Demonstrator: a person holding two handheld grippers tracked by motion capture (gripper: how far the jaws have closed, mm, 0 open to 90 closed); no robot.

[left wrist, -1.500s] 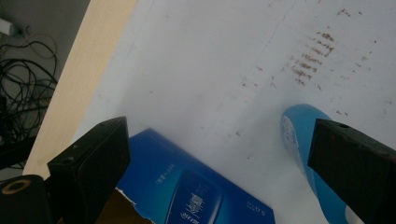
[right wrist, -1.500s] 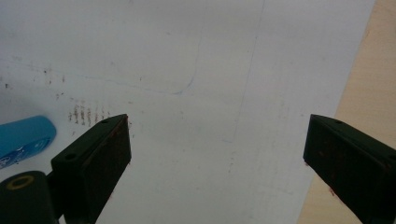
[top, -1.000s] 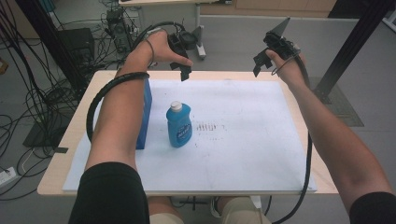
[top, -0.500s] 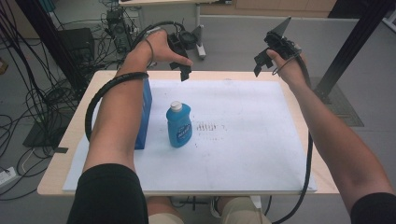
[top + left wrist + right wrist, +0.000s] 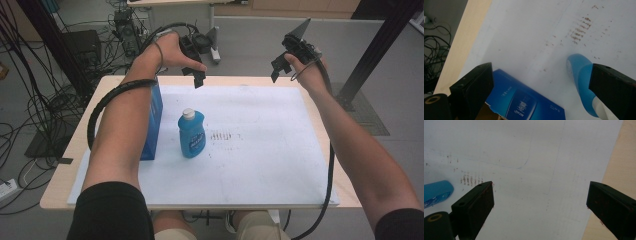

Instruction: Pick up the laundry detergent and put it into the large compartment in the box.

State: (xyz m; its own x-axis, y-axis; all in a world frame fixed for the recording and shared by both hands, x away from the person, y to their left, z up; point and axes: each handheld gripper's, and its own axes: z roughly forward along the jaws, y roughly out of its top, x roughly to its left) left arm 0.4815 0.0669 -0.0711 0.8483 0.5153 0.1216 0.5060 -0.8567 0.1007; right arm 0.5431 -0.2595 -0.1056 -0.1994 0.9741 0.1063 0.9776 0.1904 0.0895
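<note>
A blue bottle [image 5: 192,134] with a white cap stands upright near the middle of the white sheet [image 5: 260,150]; a blue box [image 5: 151,125] stands just left of it, partly behind the person's left forearm. My left gripper [image 5: 198,80] hangs open above the table's far edge, over the box [image 5: 524,105] and bottle [image 5: 581,80]. My right gripper [image 5: 278,70] is held open above the far right of the sheet, with nothing between its jaws. In the right gripper view the bottle [image 5: 436,192] shows at the left edge.
The wooden table [image 5: 60,175] shows bare strips around the sheet. Faint brown marks [image 5: 225,136] lie right of the bottle. Cables and equipment [image 5: 45,75] crowd the floor at the left; a black post [image 5: 380,45] rises at the far right.
</note>
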